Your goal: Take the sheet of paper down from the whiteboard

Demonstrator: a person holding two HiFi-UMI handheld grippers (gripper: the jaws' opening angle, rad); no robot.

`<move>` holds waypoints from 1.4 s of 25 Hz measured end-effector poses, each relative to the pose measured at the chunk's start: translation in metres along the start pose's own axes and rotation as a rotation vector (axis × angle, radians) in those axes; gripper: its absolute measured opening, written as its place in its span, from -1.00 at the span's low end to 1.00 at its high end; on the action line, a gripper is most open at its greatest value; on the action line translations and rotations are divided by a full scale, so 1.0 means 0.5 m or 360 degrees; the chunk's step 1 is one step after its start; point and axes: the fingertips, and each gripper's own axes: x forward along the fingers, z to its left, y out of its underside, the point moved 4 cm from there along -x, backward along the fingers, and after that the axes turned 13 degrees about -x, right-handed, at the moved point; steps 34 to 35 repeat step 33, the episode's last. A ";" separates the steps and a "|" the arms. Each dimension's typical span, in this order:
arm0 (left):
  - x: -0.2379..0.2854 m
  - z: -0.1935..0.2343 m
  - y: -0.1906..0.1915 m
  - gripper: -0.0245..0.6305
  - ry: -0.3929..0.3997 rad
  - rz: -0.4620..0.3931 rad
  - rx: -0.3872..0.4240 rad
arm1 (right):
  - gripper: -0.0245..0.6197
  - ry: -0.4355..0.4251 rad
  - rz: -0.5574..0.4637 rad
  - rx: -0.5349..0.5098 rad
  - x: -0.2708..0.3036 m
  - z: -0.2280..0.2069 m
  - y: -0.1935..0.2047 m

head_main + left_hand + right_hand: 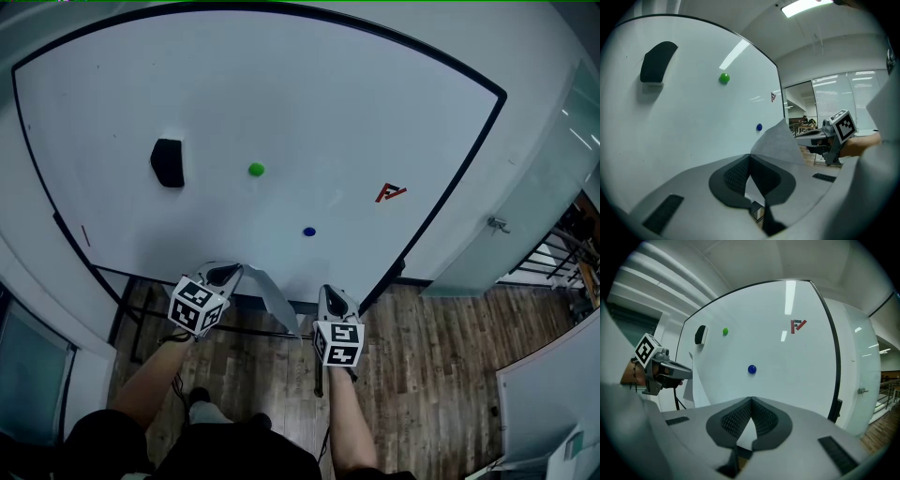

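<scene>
The sheet of paper (273, 294) hangs off the whiteboard (356, 103), stretched as a grey strip between my two grippers below the board's lower edge. My left gripper (230, 273) is shut on one end; in the left gripper view the sheet (781, 140) rises from the closed pads (738, 174) toward the right. My right gripper (331, 293) is shut on the other end, and in the right gripper view the sheet (700, 390) runs from its pads (740, 418) to the left gripper (663, 372). A blue magnet (308, 231) and a green magnet (256, 170) sit on the board.
A black eraser (167, 161) and a red mark (390, 192) are on the board. The board's stand bars (244, 328) cross over the wooden floor (422, 356). A glass partition with a handle (498, 224) stands at the right. The person's legs are below.
</scene>
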 end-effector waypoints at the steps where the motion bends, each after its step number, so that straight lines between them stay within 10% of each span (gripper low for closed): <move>1: 0.000 0.001 0.000 -0.86 0.0001 -0.0001 0.0000 | -0.85 -0.0002 0.0003 0.0001 0.000 0.000 0.001; 35: -0.003 0.004 -0.016 -0.86 -0.0034 -0.0040 0.0023 | -0.85 -0.0025 0.0010 -0.0002 0.002 0.001 -0.001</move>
